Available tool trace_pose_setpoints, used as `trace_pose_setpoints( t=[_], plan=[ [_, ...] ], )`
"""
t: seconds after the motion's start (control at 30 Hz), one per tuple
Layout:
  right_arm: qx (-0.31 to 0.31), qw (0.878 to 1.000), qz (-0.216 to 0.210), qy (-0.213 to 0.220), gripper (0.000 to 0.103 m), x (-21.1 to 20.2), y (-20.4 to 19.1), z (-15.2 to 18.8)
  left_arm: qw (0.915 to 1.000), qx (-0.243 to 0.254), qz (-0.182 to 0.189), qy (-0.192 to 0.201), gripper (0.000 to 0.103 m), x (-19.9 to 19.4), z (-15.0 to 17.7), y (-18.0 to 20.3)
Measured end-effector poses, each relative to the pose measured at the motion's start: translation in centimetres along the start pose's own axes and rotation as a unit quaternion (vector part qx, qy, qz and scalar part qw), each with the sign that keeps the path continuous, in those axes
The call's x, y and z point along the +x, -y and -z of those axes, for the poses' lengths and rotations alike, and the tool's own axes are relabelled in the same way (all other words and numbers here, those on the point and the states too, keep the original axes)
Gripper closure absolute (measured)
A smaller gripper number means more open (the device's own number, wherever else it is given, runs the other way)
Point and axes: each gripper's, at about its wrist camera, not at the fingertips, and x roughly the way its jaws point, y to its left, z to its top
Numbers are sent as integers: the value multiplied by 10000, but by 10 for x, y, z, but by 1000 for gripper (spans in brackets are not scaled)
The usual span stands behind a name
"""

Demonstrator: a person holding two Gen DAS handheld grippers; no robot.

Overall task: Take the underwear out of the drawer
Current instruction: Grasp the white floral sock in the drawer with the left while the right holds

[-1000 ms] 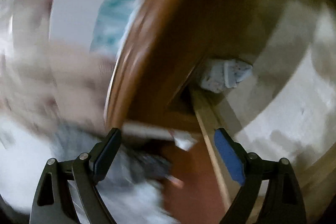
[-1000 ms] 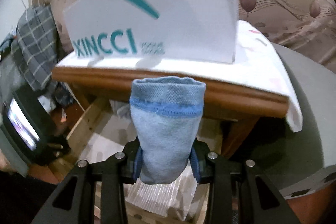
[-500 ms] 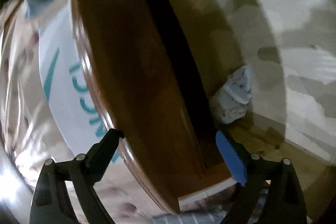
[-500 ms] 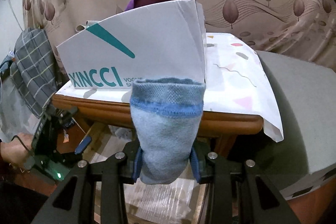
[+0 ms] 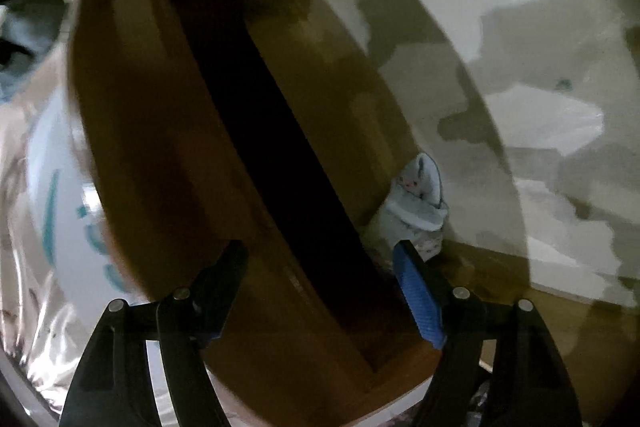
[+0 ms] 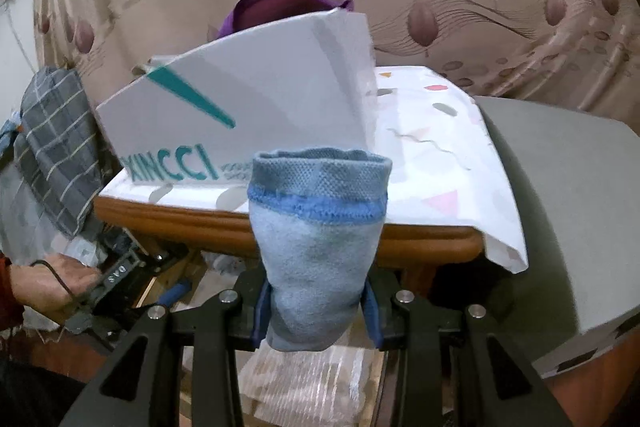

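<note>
My right gripper [image 6: 316, 303] is shut on a rolled light-blue pair of underwear [image 6: 316, 247] with a darker blue band, held up in front of the wooden table edge [image 6: 420, 239]. In the left wrist view, which is rolled sideways, a small rolled white-and-blue printed pair of underwear [image 5: 420, 203] lies in a corner of the open drawer [image 5: 360, 99], just beyond the blue right pad. My left gripper [image 5: 320, 251] is open and its jaws are closing, with nothing between them. The right wrist view shows a hand [image 6: 52, 279] holding the left gripper [image 6: 132, 279] low at the drawer's left.
A white XINCCI box [image 6: 260, 115] stands on the patterned cloth [image 6: 440, 155] over the table, something purple [image 6: 280, 7] behind it. A checked cloth [image 6: 56, 147] hangs at the left. A grey surface [image 6: 560, 207] lies to the right. Pale lining [image 5: 540, 147] covers the drawer floor.
The left gripper has rolled and sunk toward the drawer, so the printed roll now sits closer to its right pad, and its jaws have narrowed. The right gripper rose slightly, still gripping the blue roll.
</note>
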Motion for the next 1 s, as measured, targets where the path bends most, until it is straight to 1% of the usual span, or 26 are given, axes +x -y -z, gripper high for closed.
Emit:
trace_pose_setpoints(
  t=[0.03, 0.07, 0.1, 0.13, 0.17, 0.2, 0.23, 0.3, 0.37, 0.5, 0.6, 0.63, 0.7, 0.77, 0.93, 1.0],
  plan=[
    [58, 10000, 33, 56, 66, -2, 4, -1, 9998, 160, -11, 89, 29, 1, -2, 8],
    [92, 9998, 112, 122, 66, -5, 7, -3, 9996, 262, -9, 96, 29, 3, -4, 14],
    [113, 9997, 166, 161, 66, -8, 11, -5, 9992, 372, 8, 166, 33, 4, -6, 19],
    [161, 9995, 197, 200, 66, -10, 15, -6, 9989, 422, 112, 149, 35, 4, -6, 23],
    [228, 9992, 218, 234, 66, -12, 20, -8, 9988, 427, 226, 104, 38, 8, -9, 27],
    [277, 9990, 243, 259, 66, -13, 23, -9, 9988, 405, 248, 86, 42, 11, -10, 29],
    [336, 9987, 252, 275, 66, -14, 27, -10, 9990, 380, 212, 67, 44, 15, -12, 30],
    [416, 9984, 275, 283, 66, -16, 33, -12, 9988, 390, 279, -16, 51, 25, -15, 32],
    [451, 9982, 298, 261, 66, -16, 36, -12, 9987, 477, 190, -58, 51, 30, -19, 31],
    [369, 9983, 352, 265, 66, -16, 36, -14, 9980, 569, 191, -203, 51, 52, -22, 34],
    [351, 9984, 348, 268, 66, -16, 36, -15, 9975, 634, 151, -254, 51, 61, -24, 36],
    [337, 9984, 363, 268, 66, -16, 36, -15, 9966, 806, 82, -132, 47, 61, -24, 41],
    [326, 9985, 375, 246, 66, -15, 36, -15, 9960, 889, 107, -28, 38, 61, -28, 43],
    [315, 9985, 378, 220, 66, -14, 36, -14, 9953, 959, 98, -7, 33, 63, -30, 45],
    [220, 9989, 403, 122, 66, -8, 32, -11, 9901, 1390, 144, -100, 33, 74, -31, 55],
    [219, 9991, 347, 54, 66, -5, 30, -10, 9880, 1513, 251, -161, 40, 79, -32, 58]
  ],
)
